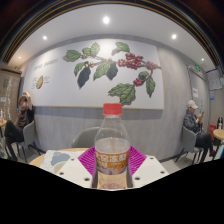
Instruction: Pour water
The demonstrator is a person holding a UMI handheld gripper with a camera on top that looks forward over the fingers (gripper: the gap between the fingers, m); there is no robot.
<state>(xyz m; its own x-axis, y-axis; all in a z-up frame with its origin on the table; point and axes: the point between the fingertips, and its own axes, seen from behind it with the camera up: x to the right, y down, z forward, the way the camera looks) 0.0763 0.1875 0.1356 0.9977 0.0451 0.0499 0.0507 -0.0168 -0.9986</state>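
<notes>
A clear plastic water bottle (112, 128) with a red cap (113, 109) and a pale label stands upright between my fingers. My gripper (112, 163) is shut on it, and the magenta pads (88, 158) press on the labelled lower part from both sides. The bottle's base is hidden below the fingers. No cup or other vessel is in sight.
A light wooden table (42, 158) lies just beyond the fingers, with a grey-blue item (60, 157) on it to the left. The far wall carries a leafy plant mural (110, 68). One person (22, 115) sits at the left, another person (192, 120) at the right.
</notes>
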